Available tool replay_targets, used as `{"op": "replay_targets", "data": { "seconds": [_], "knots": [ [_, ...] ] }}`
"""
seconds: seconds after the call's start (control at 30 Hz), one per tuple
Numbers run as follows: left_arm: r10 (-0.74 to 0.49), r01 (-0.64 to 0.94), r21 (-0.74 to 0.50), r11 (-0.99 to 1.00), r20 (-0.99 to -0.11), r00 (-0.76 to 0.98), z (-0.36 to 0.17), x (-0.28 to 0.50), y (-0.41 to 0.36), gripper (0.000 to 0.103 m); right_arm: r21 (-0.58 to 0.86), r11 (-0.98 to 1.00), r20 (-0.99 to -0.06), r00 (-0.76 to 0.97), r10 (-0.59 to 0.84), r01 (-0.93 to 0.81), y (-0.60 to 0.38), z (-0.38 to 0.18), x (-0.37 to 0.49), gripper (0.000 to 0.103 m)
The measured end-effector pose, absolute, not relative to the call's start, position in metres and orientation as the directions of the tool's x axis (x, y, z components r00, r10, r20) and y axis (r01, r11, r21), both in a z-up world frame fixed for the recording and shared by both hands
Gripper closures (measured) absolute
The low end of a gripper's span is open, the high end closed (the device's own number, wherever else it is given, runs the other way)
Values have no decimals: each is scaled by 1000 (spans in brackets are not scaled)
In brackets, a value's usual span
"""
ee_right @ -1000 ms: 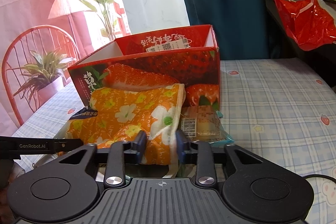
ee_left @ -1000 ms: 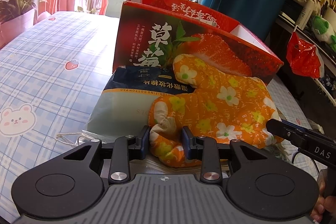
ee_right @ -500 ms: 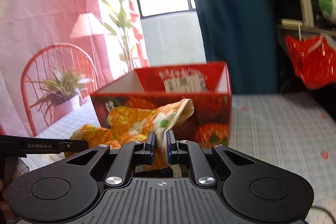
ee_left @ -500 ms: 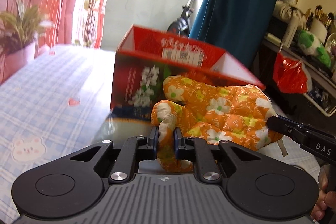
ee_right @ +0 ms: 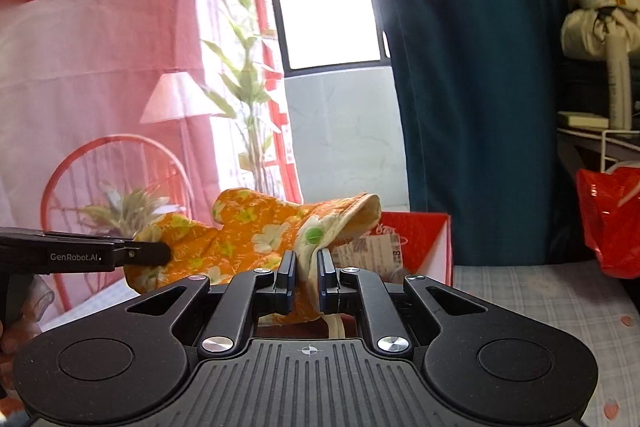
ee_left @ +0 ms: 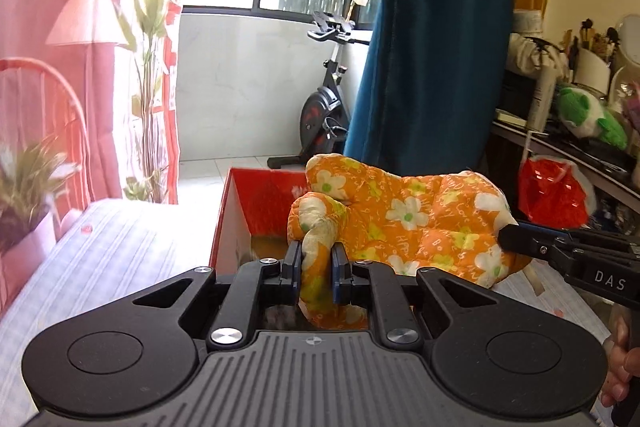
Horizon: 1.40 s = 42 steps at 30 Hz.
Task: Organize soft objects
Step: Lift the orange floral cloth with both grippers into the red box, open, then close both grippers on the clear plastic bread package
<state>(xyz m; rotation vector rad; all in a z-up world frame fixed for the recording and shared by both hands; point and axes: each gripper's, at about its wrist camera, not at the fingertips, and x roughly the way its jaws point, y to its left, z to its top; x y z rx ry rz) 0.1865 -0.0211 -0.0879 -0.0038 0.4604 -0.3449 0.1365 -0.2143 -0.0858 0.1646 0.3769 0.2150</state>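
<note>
Right, closest to me, my left gripper [ee_left: 316, 269] is clamped on a bunched end of the orange flowered oven mitt [ee_left: 404, 223], fabric squeezed tight between the pads. Over at three o'clock in the left wrist view, my right gripper [ee_left: 505, 235] comes in from the side, biting the mitt's far end, with my fingers [ee_left: 620, 363] just showing at the lower right edge. From the right wrist view, that right gripper [ee_right: 307, 273] is pinched shut on the mitt's pale cuff edge [ee_right: 320, 247], and the left one [ee_right: 166, 254] pokes in at nine o'clock, nipping the other end. So the oven mitt [ee_right: 240, 239] hangs stretched between both grippers, up in the air. Just past it, at twelve o'clock and lower, sits the open red strawberry box [ee_left: 256, 211] on the checked tablecloth [ee_left: 112, 251]. Farther back, a potted plant [ee_right: 128, 211] at nine o'clock, a red plastic bag [ee_right: 612, 223] at three, an exercise bike [ee_left: 326, 107] and the teal curtain [ee_left: 436, 39] beyond.
</note>
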Motion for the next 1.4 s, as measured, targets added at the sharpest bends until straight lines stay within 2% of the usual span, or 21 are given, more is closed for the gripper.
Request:
{"op": "replay_targets", "data": {
  "seconds": [0.3, 0.5, 0.63, 0.73, 0.77, 0.8, 0.83, 0.87, 0.9, 1.4],
  "knots": [
    [-276, 250, -123, 960, -553, 786, -101, 280, -34, 88, 225, 970, -457, 869, 190, -93, -209, -108, 224, 93],
    [-240, 247, -76, 966, -615, 751, -115, 301, -47, 88, 217, 975, -563, 812, 155, -36, -201, -132, 264, 93],
    [-231, 265, -46, 963, -642, 731, -129, 308, -54, 87, 224, 975, -597, 789, 143, -7, -200, -144, 275, 93],
    [-216, 268, -19, 963, -646, 732, -135, 309, -56, 84, 226, 974, -619, 773, 141, 4, -198, -152, 279, 91],
    [-215, 264, -22, 964, -648, 730, -136, 309, -54, 79, 216, 976, -627, 767, 137, 2, -197, -153, 278, 88],
    [-220, 262, -33, 964, -649, 728, -136, 308, -52, 69, 206, 979, -633, 763, 133, 0, -198, -154, 276, 82],
    [-226, 259, -46, 965, -647, 728, -136, 306, -50, 63, 197, 980, -636, 761, 129, -1, -197, -155, 275, 75],
    [-231, 256, -57, 965, -641, 732, -135, 303, -46, 56, 194, 981, -633, 764, 130, -6, -197, -153, 270, 73],
    [-235, 256, -62, 965, -638, 734, -134, 299, -44, 54, 191, 981, -629, 765, 136, -17, -196, -152, 266, 73],
    [-316, 327, -95, 940, -602, 733, -103, 230, -41, 54, 126, 980, -610, 767, 198, -153, -193, -120, 190, 73]
  ]
}}
